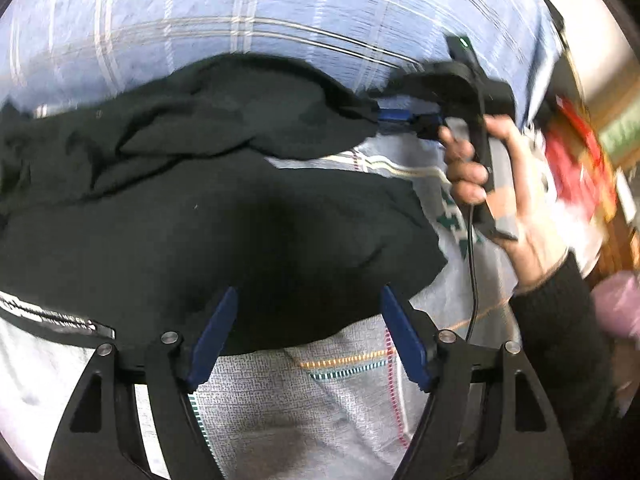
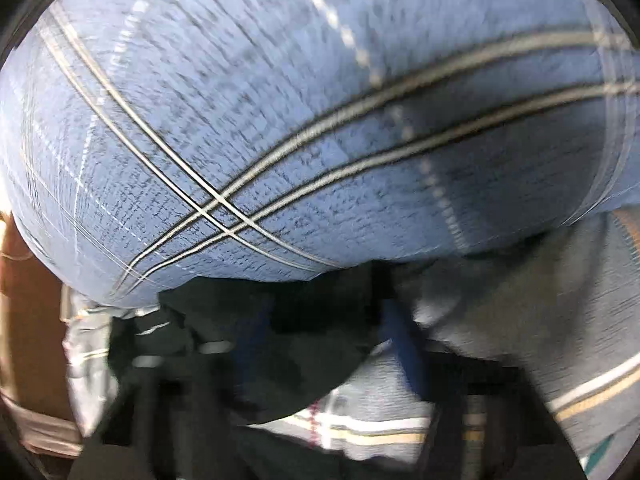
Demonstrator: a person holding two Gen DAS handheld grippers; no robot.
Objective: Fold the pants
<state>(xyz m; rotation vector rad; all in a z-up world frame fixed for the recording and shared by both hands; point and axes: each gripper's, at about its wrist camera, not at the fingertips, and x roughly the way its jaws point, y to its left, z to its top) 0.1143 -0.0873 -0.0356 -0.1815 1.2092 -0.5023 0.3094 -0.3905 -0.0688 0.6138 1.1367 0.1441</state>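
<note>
Black pants (image 1: 240, 220) lie spread and partly folded over on a bed, with a white printed band near their left edge. My left gripper (image 1: 308, 291) hovers above their near edge, its blue pads wide open with nothing clamped. A hand (image 1: 500, 184) in a dark sleeve holds my right gripper (image 1: 400, 120) at the right end of the upper fold, blue fingers pinched on that corner. In the blurred right wrist view, black cloth of the pants (image 2: 300, 320) sits between the fingers of the right gripper (image 2: 320, 336).
A blue plaid blanket (image 1: 280, 12) (image 2: 280, 120) bulges behind the pants. A grey-white woven cover (image 1: 320, 400) (image 2: 520, 300) with coloured stitching lies under them. Red packaging (image 1: 576, 160) and a pink object (image 1: 616, 304) sit at the right. Brown wood (image 2: 24, 320) shows at the left.
</note>
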